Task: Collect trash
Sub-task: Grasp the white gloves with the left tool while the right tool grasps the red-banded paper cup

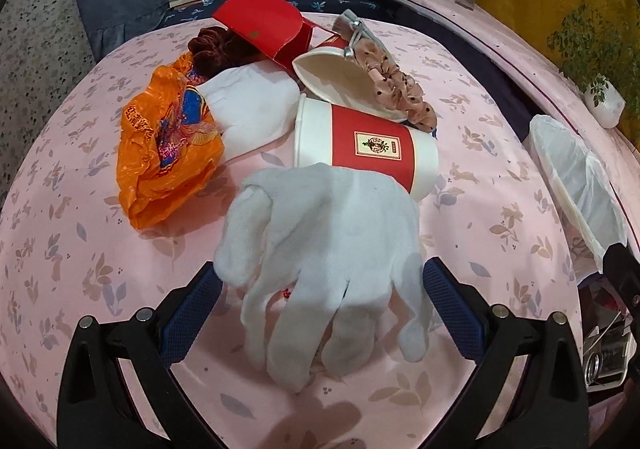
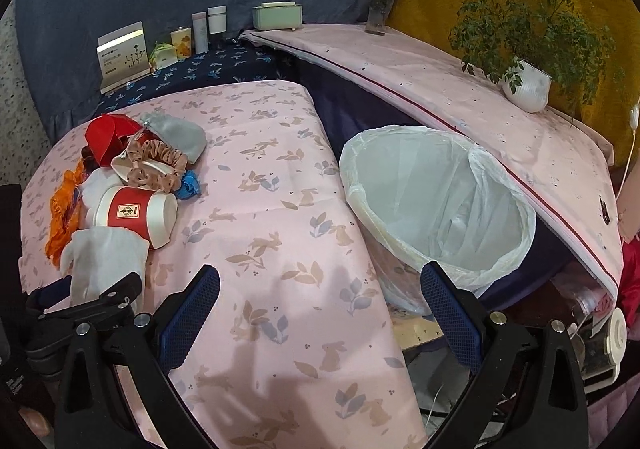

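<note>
A pile lies on the pink rabbit-print cloth (image 1: 500, 177). Nearest is a white glove (image 1: 320, 249), its fingers between the pads of my left gripper (image 1: 320, 281), which is open and not clamping it. Behind the glove a red-and-white paper cup (image 1: 360, 145) lies on its side, and a second cup (image 1: 332, 77) lies behind that one. An orange plastic bag (image 1: 164, 153) sits to the left beside another white glove (image 1: 252, 109). My right gripper (image 2: 320, 285) is open over bare cloth, left of the white-lined trash bin (image 2: 436, 205).
A red folded box (image 1: 264, 29), a dark scrunchie (image 1: 216, 45), a beige dotted scrunchie (image 1: 396, 89) and a grey pouch (image 2: 180, 133) are in the pile. Boxes and bottles (image 2: 200, 33) line the back. A potted plant (image 2: 524, 81) stands on the pink shelf at right.
</note>
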`<state>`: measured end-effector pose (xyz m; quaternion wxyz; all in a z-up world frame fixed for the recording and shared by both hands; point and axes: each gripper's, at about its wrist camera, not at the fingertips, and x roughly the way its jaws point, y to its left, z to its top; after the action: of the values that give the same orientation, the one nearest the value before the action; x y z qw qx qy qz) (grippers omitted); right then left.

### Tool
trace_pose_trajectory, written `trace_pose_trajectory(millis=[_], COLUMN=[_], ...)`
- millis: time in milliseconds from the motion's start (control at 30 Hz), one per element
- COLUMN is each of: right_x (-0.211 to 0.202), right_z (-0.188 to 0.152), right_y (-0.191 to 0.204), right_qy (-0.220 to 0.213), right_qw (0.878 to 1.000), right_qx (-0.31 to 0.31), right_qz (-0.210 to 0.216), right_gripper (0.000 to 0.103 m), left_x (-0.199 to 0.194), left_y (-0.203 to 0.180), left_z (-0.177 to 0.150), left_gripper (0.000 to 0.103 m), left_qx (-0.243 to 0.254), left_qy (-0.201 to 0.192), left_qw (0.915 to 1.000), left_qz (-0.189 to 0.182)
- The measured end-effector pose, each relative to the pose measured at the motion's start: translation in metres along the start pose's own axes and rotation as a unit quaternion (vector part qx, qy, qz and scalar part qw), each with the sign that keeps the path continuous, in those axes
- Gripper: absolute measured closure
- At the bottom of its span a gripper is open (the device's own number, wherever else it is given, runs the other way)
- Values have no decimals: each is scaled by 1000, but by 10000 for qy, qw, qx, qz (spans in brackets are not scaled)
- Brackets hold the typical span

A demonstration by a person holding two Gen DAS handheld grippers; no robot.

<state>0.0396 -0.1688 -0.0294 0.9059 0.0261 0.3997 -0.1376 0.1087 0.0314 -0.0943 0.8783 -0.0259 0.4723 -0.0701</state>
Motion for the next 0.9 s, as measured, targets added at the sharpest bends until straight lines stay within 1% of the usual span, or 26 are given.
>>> trace_pose_trajectory(millis=[33, 67, 100, 133, 167, 200, 233, 267, 367, 533, 633, 767, 900], right_x=[2, 5, 7, 8, 9, 9, 9, 10, 9, 7, 6, 8, 17], right_z=[1, 2, 2, 3, 3, 4, 4, 5, 6, 9, 11, 14, 17], right_y=[2, 3, 5, 7, 9, 11, 12, 15, 21, 35, 46, 65, 86], right_qy=[18, 29, 38, 46, 52, 53, 52, 50, 61, 37, 2, 48, 169], right_qw=[10000, 10000, 10000, 10000, 10000, 9999, 9999, 9999, 9997, 9991, 9985, 9965, 9936], right_qx=[-3, -8, -16, -27, -39, -50, -58, -68, -71, -90, -131, -130, -100], right_qz=[15, 26, 34, 46, 60, 74, 91, 114, 220, 405, 522, 824, 1116], right_gripper=[7, 7, 7, 7, 7, 7, 7, 7, 7, 7, 7, 7, 7], left_x=[2, 4, 7, 6, 4, 3, 1, -1, -8, -36, -52, -64, -70], left_y=[0, -1, -1, -2, -2, -1, 0, 3, 10, 24, 34, 50, 63], left_z=[0, 1, 1, 1, 1, 0, 1, 1, 2, 1, 6, 17, 26], left_gripper=[13, 26, 33, 41, 54, 56, 66, 79, 83, 84, 83, 83, 83], left_qx=[-7, 10, 50, 114, 170, 166, 122, 68, -92, -162, -241, -326, -378], left_qy=[2, 35, 92, 38, 29, 56, 69, 106, 164, -41, -202, -397, -565], left_qw=[10000, 10000, 9999, 9999, 9998, 9997, 9997, 9994, 9983, 9978, 9978, 9976, 9975], left_qz=[-17, -75, -121, -46, -109, -171, -223, -319, -558, -644, -590, -470, -196])
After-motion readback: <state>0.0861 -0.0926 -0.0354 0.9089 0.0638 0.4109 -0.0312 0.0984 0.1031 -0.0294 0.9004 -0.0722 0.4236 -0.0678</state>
